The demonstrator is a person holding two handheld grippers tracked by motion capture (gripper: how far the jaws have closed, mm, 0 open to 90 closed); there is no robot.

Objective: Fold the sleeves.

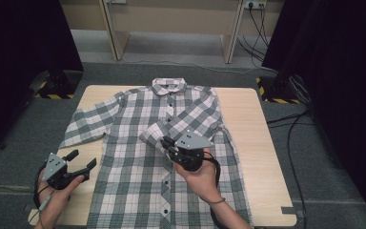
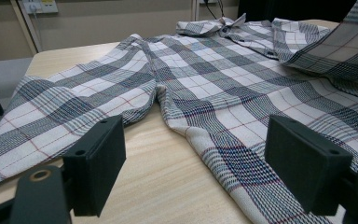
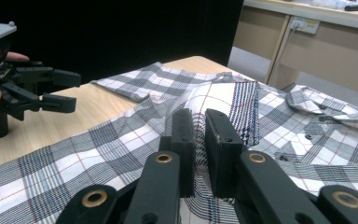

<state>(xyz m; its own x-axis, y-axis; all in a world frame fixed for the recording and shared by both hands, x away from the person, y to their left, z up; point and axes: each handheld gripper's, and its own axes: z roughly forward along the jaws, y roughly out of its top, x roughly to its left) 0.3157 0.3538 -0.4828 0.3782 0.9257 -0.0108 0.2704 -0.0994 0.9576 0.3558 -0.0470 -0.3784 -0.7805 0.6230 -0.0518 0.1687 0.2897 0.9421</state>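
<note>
Grey, white and dark-blue plaid button-up shirt (image 1: pixel 138 143) spread flat, front up, on the pale wooden table (image 1: pixel 252 124), collar at the far edge, hem toward the person. Sleeve on the left side of the high view stretched out sideways over the tabletop. The other sleeve (image 1: pixel 181 121) folded inward, lying diagonally across the chest.

Right gripper (image 1: pixel 166 142) above the middle of the shirt, at the cuff end of the folded sleeve. In the right gripper view, black jaws drawn in to a narrow gap with plaid cloth (image 3: pixel 233 112) pinched between them, the sleeve rising from the jaws in a raised fold. Right hand (image 1: pixel 198 174) gripping the tool from below, forearm over the lower shirt front.

Left gripper (image 1: pixel 82 160) off the near left side of the shirt, just beside its edge, above bare table, held by the left hand (image 1: pixel 57 195). Jaws spread wide, nothing between them; in the left gripper view, the shirt's side edge and bare wood between the two black pads (image 2: pixel 100 163).

Beyond the table, grey floor (image 1: pixel 171 71) and black cables (image 1: pixel 295 138).
</note>
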